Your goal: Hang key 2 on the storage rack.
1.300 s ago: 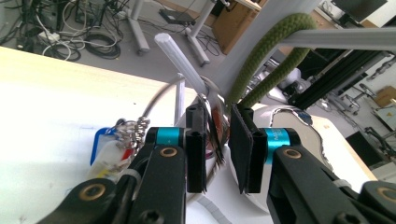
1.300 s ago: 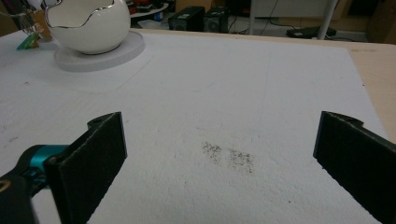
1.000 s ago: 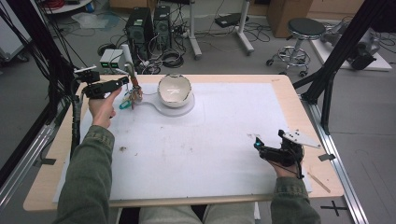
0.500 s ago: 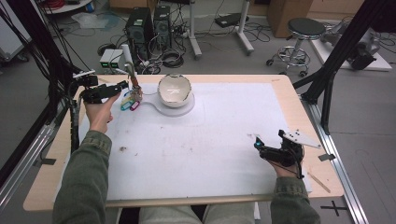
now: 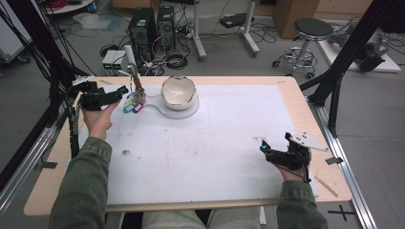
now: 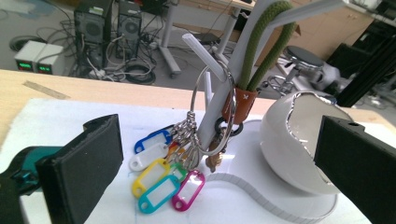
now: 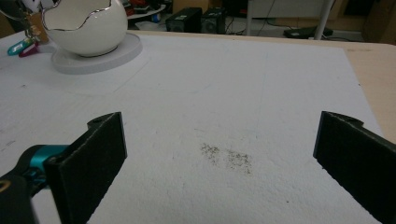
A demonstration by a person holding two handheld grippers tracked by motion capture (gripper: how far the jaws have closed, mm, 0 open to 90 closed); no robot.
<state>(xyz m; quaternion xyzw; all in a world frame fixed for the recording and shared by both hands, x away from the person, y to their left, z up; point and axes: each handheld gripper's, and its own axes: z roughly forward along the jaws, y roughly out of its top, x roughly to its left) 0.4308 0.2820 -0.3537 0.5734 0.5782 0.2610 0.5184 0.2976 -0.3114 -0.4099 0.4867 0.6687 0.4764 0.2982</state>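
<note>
Between the wide-open black jaws of the left gripper, nothing gripped; jaws just opened further, pads clear of everything. Just ahead of those jaws, a bunch of keys with coloured plastic tags on a large metal ring, hung over a white peg of the slanted white stand, tags resting on the white mat. Looped higher on the same stand, a green cord with a brown leather collar. To the right of the jaws, close by, a white egg-shaped bowl with a jagged silver rim, seated on the stand's round white base.

From the high view, left gripper held level just beside the key bunch, not touching. Well apart, near the table's close right corner, right gripper resting on the white mat, jaws spread wide over bare mat with a faint speckled stain, holding nothing.

Likely step: keys hung on the peg and let go. Next move probably calls for drawing the left gripper back level, away from the stand, without snagging the ring or brushing the bowl.
</note>
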